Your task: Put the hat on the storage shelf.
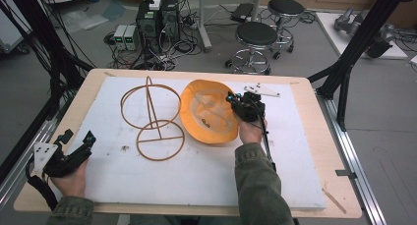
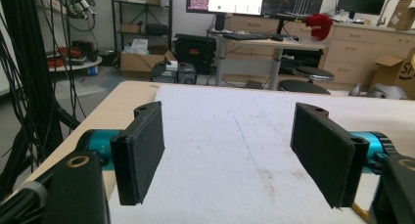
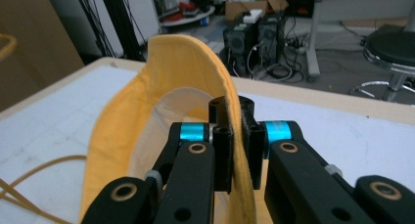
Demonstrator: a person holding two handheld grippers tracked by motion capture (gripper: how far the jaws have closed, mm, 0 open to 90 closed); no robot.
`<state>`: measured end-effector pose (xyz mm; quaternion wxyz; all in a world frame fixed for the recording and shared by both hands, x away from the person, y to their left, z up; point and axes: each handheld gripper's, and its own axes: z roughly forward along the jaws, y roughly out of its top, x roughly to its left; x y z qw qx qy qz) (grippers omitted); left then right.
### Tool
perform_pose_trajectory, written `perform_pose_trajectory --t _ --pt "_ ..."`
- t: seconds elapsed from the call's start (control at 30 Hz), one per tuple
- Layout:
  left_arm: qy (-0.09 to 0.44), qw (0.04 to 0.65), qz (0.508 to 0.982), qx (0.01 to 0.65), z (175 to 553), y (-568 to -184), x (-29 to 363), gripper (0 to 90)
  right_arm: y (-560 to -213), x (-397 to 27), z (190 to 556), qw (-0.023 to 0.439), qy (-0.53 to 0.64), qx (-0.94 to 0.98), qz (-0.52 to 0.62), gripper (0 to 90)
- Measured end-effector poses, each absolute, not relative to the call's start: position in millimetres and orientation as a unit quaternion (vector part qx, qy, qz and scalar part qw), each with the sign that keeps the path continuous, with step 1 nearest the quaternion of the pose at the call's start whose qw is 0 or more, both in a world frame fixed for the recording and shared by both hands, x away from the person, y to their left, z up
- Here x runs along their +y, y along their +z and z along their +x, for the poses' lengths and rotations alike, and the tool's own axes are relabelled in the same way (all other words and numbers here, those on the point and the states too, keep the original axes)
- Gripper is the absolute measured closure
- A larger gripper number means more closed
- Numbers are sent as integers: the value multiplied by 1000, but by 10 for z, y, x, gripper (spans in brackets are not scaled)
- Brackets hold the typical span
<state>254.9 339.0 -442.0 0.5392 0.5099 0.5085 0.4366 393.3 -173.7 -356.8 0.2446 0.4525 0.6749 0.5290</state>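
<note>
My right gripper (image 1: 235,101) has its jaws clamped on the brim of the yellow hat (image 1: 209,114), the fabric pinched flat between the two pads, which shows plainly in the right gripper view, where the brim (image 3: 195,72) rises up and curls over in front of me. The hat lies upside down on the white mat (image 1: 196,171), its pale lining facing up, just right of the wire hat stand (image 1: 152,117), which lies tipped over on its side with its two rings and stem flat against the mat. The hat's left edge sits very near the stand's larger ring, though I cannot tell whether they touch. My left gripper (image 1: 78,144) hangs near the mat's lower left corner, well apart from both, jaws spread wide with nothing between them; in the left gripper view only bare mat (image 2: 230,150) lies between the pads. As I judge it, the grasp on the hat is made and little else: the stand is not yet upright, my free hand has not reached for it, and the hat has yet to be lifted and set on top.
</note>
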Motion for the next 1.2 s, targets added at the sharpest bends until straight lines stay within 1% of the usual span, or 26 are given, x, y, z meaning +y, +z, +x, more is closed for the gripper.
perform_pose_trajectory --t 0.17,0.27,0.43,0.6,0.87,1.2 --pt "436 539 510 508 2549 -4421 3390 286 -3567 -1768 3899 255 550 660 443 864" --pt "436 539 511 508 2546 -4420 3389 290 -3555 -1792 3891 248 571 650 436 864" --pt "436 540 511 507 2545 -4420 3389 290 -3534 -1818 3882 252 584 642 428 864" --pt "436 538 512 507 2548 -4422 3392 290 -3456 -1863 3825 271 614 620 406 866" --pt "436 540 512 506 2551 -4423 3387 290 -3335 -2016 3764 270 683 569 371 866" --pt "436 540 512 506 2552 -4423 3385 291 -3183 -2093 3694 295 704 537 358 866"
